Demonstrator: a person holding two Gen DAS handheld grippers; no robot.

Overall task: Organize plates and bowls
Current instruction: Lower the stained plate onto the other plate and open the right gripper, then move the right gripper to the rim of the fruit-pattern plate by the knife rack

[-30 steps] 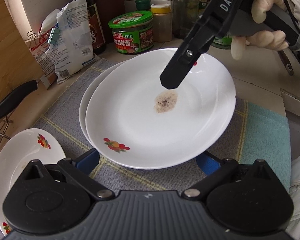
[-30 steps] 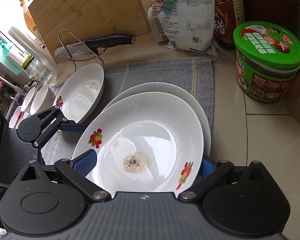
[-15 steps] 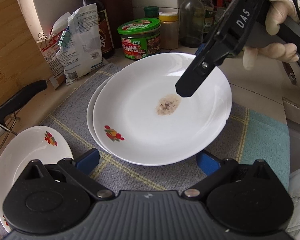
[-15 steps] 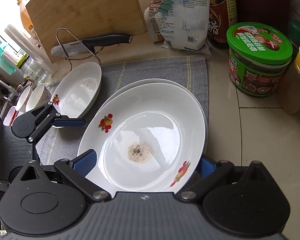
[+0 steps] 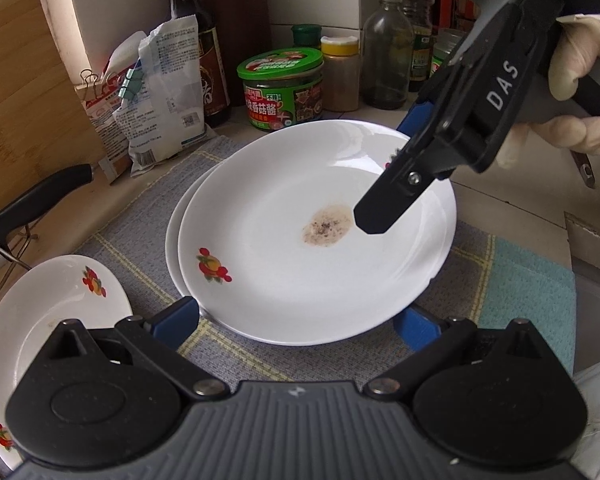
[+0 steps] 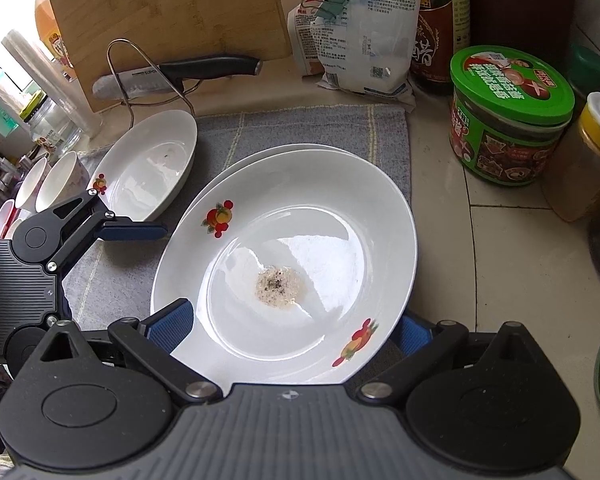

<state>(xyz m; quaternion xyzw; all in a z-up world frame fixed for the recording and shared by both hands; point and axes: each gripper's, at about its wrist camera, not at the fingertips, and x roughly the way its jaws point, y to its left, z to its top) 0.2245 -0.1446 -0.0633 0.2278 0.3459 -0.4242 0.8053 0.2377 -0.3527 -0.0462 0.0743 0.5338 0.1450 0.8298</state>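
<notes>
The top plate (image 6: 300, 240), white with fruit prints and a brownish smear (image 6: 278, 286) at its middle, is seen stacked on a second plate (image 6: 260, 156) on a grey cloth (image 6: 300, 124). The right gripper (image 6: 296, 320) is spread wide, its blue fingers (image 6: 172, 320) set to either side of the near rim, with nothing clamped. The left gripper (image 5: 296, 320) is likewise held wide open at the opposite edge of the stack, gripping nothing. A third plate (image 6: 148, 168) is placed just beside the stack on the cloth, and two small bowls (image 6: 48, 180) are seen past it. Farther back, a knife (image 6: 180, 74) rests on a wire stand, before a wooden board (image 6: 168, 8), a clipped bag (image 6: 364, 32) and a green-lidded jar (image 6: 508, 116)
</notes>
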